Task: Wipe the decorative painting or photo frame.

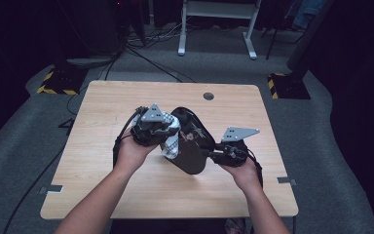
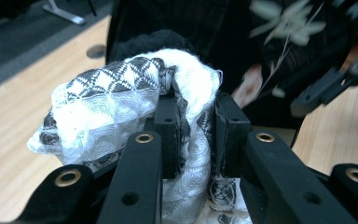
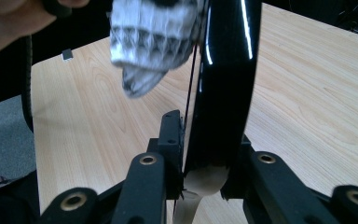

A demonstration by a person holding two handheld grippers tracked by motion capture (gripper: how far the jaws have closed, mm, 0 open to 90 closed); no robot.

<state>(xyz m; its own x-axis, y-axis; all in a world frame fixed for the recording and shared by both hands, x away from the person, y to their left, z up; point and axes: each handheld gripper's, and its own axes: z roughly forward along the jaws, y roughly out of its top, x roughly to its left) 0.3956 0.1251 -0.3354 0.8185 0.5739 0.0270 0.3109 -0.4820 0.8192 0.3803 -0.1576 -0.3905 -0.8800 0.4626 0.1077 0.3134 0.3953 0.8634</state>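
Two hand-held grippers, cloth (image 2: 121, 102) half hiding black tray (image 3: 223, 84)

We noted a glossy black tray (image 1: 191, 146) with smooth lacquer finish, a soft woven cloth (image 2: 121, 102), a matt wood-grain table (image 1: 126, 190), and matt black plastic jaws.
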